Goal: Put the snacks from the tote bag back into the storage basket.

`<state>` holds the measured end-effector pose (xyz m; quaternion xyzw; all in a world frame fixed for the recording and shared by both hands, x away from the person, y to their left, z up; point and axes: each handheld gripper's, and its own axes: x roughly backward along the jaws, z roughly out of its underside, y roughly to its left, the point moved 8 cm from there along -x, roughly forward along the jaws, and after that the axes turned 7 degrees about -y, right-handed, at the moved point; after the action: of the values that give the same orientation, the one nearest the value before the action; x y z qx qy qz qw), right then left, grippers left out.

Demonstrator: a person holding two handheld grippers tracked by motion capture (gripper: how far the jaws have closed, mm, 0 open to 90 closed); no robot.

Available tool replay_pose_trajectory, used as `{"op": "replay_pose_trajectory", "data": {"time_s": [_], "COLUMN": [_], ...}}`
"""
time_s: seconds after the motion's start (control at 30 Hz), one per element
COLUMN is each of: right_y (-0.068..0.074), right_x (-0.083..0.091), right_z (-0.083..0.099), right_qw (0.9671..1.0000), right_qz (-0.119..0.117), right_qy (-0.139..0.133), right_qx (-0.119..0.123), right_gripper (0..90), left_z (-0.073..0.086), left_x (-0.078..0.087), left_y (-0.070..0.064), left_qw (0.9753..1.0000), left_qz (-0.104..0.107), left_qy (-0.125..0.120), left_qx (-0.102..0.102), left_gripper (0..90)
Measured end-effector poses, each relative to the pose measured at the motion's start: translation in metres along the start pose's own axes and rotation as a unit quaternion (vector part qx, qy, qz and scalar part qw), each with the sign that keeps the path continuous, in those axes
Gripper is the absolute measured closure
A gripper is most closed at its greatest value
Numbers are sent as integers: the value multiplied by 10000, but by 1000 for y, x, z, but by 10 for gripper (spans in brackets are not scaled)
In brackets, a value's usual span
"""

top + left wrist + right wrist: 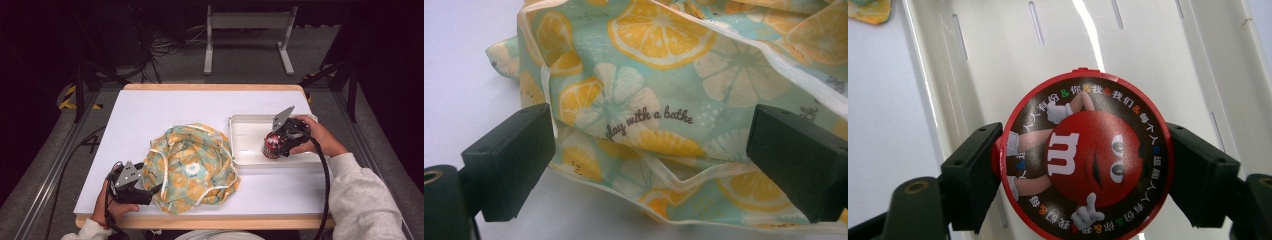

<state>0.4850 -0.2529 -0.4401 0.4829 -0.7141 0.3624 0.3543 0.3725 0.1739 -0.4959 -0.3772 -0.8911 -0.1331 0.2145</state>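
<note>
Right gripper view first: the round red candy tin with the cartoon lid (1087,155) sits squarely between the two black jaws, and both jaws press against its sides, so the right hand-held gripper (1083,175) is clenched on it. Behind the tin runs the pale floor of the shallow white plastic tray (998,60), with narrow slots cut along it (a bright glare streaks down the middle).

Up in the high view, the same red tin (272,145) stands inside the white tray (245,131), near the tray's front edge, with the right hand-held gripper (278,145) closed round it and the person's right hand (314,136) wrapped about the handle. The tray lies on the right side of the white-topped bench (150,110).

Over to the left: the crumpled teal cloth bag printed with orange citrus slices (190,167) lies in a heap at the middle front of the bench, just beside the tray and apart from the tin. The left hand-held gripper (152,192) sits at the bag's near left edge, held by the person's left hand (112,207).

Left gripper view confirms it: the jaws stand wide apart, released, with the citrus fabric (659,100) and its white-piped edge lying between and beyond them, nothing pinched.
</note>
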Motion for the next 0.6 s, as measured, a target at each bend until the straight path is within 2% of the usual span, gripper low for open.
{"op": "replay_pose_trajectory", "data": {"time_s": [0.23, 0.6], "right_y": [0, -3], "right_x": [0, 4], "right_z": [1, -2], "right_qw": [10000, 9996], "right_qz": [22, 293], "right_qy": [19, -32], "right_qx": [-30, -25], "right_gripper": [229, 197], "left_z": [0, 0], "left_x": [0, 0], "left_y": [0, 0], "left_qw": [10000, 10000], "left_qz": [4, 2], "left_qy": [-5, 0], "left_qx": [1, -13], "left_gripper": [61, 61]}}
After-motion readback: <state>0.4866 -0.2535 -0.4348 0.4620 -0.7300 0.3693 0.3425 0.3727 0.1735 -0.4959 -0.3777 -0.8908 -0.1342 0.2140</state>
